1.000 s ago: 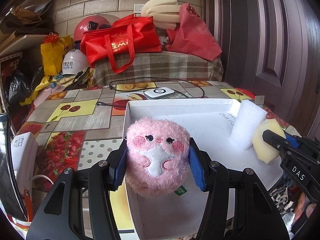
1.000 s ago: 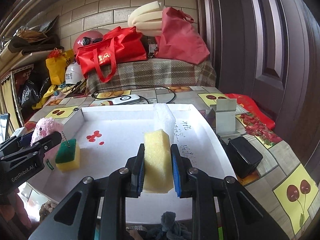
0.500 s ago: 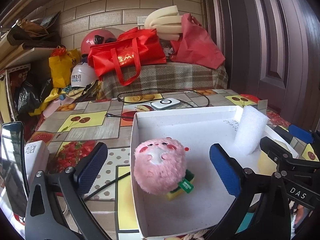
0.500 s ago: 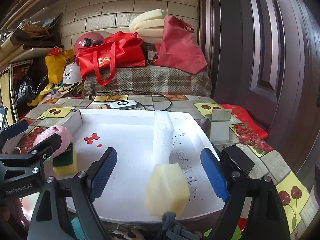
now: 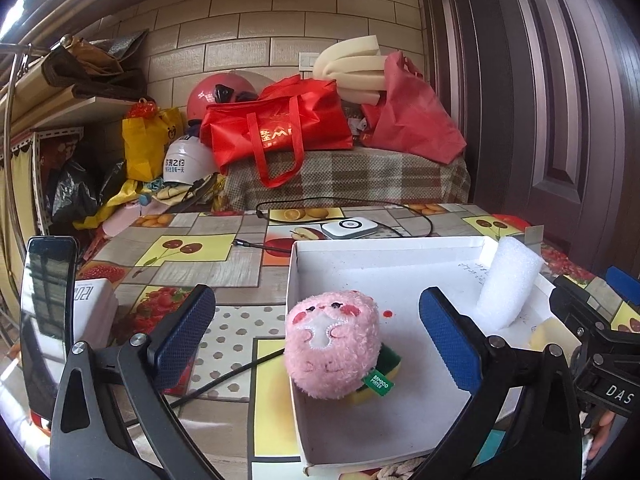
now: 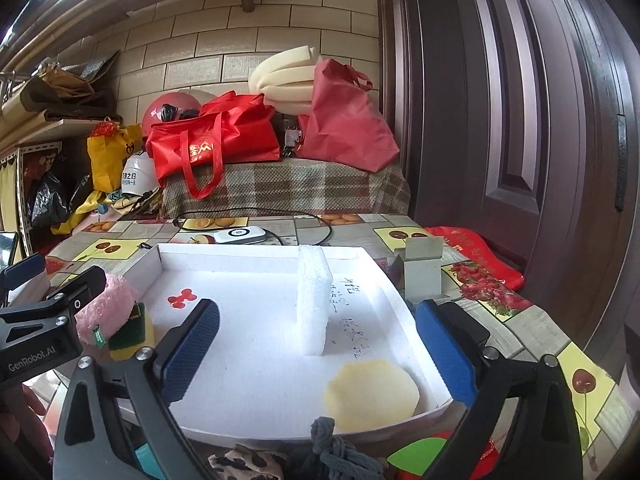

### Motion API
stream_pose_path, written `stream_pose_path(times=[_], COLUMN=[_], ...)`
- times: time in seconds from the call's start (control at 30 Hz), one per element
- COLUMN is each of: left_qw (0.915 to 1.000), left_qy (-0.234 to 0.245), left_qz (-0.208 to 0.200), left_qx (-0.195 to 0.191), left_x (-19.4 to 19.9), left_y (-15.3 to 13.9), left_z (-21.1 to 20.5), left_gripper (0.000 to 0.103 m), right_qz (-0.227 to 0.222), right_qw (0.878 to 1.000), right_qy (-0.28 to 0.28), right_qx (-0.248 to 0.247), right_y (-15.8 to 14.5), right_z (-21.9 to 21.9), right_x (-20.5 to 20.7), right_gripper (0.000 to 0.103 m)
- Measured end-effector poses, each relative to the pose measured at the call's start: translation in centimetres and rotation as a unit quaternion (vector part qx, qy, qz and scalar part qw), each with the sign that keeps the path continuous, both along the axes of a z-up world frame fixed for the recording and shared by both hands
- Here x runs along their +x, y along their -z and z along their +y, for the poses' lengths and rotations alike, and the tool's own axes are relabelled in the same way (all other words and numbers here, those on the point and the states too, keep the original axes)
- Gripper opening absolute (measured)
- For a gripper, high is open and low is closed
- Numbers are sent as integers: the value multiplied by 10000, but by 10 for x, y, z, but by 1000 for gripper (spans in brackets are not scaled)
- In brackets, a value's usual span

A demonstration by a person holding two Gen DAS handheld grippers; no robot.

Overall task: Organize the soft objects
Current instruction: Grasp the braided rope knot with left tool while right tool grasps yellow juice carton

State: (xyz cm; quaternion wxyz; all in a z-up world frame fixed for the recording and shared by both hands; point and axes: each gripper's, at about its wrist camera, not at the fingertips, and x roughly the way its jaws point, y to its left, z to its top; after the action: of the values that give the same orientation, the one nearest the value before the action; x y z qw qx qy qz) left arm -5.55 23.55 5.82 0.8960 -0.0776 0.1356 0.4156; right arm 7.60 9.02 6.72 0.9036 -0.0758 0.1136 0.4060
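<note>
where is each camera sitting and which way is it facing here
Left wrist: rides the left gripper, looking forward over the pink plush at the white tray's left end; both own fingers open, right gripper at right edge.
Right wrist: rides the right gripper, facing the yellow sponge and white foam block; open fingers, left gripper at left edge.
Shared: tray, plush, foam block, red bags.

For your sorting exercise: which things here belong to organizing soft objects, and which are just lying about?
Part of the job:
pink plush toy
green-and-yellow sponge
yellow sponge
white foam block
white tray

Lying about:
red bag
helmets
cable
phone
</note>
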Motion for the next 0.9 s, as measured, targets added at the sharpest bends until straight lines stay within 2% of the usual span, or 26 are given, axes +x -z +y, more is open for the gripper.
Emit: stream_pose_path(times=[0.2, 0.53, 0.7, 0.9], left_qw=[10000, 10000, 9996, 9969], left_qy=[-31, 51, 291, 723], left_qz=[-59, -16, -17, 67], left_qx=[36, 5, -62, -317], left_x=[-11, -27, -40, -53], left_y=[0, 2, 3, 6], left_z=[-6, -16, -23, -27], left_gripper=[103, 103, 103, 103], right_qz=[-80, 79, 101, 97], right_qw=[9999, 9998, 9993, 9986], right_qy=[-46, -155, -353, -490], right_qx=[47, 122, -10, -172], right_y=[-1, 2, 4, 6], right_z=[-13, -39, -55, -87], right_x=[-12, -23, -31, -37], right_gripper=[103, 103, 103, 103])
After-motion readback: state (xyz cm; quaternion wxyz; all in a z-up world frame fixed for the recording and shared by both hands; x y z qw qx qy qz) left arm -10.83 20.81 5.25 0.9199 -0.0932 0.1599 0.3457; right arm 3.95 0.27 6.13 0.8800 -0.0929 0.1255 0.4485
